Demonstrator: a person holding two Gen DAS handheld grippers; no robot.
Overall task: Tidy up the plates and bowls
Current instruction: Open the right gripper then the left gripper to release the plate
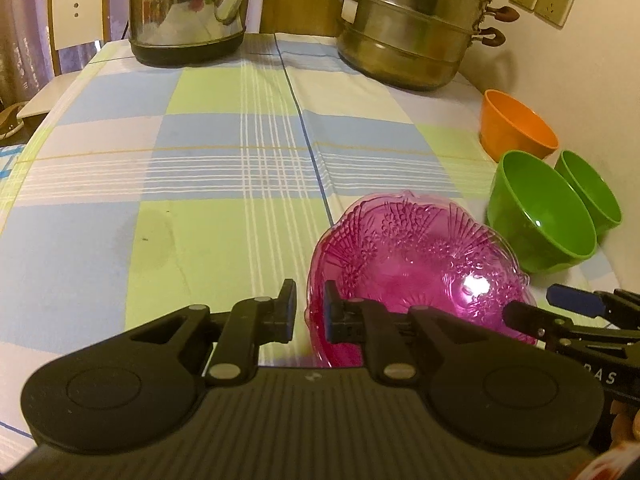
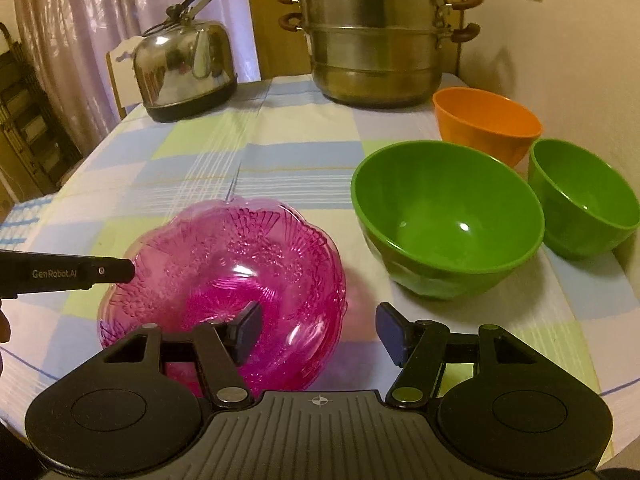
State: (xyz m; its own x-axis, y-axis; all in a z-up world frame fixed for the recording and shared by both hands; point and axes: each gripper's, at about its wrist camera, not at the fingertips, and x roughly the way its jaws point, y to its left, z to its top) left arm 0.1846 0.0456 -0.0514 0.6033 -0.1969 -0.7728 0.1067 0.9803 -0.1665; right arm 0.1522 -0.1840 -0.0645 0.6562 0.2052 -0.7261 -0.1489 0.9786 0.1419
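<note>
A pink transparent patterned bowl (image 1: 420, 264) (image 2: 228, 276) sits on the checked tablecloth near the front. My left gripper (image 1: 310, 312) is nearly shut around the bowl's left rim, one finger outside and one inside. My right gripper (image 2: 320, 332) is open; its left finger is over the bowl's right rim and its right finger is outside. A large green bowl (image 1: 540, 216) (image 2: 448, 216), a small green bowl (image 1: 588, 192) (image 2: 584, 200) and an orange bowl (image 1: 516, 128) (image 2: 488, 124) stand to the right near the wall.
A steel kettle (image 1: 188, 12) (image 2: 184, 68) and a stacked steel steamer pot (image 1: 412, 24) (image 2: 376, 36) stand at the table's far end. A white chair (image 1: 78, 8) is beyond the far left corner. The wall (image 2: 560, 40) runs along the right.
</note>
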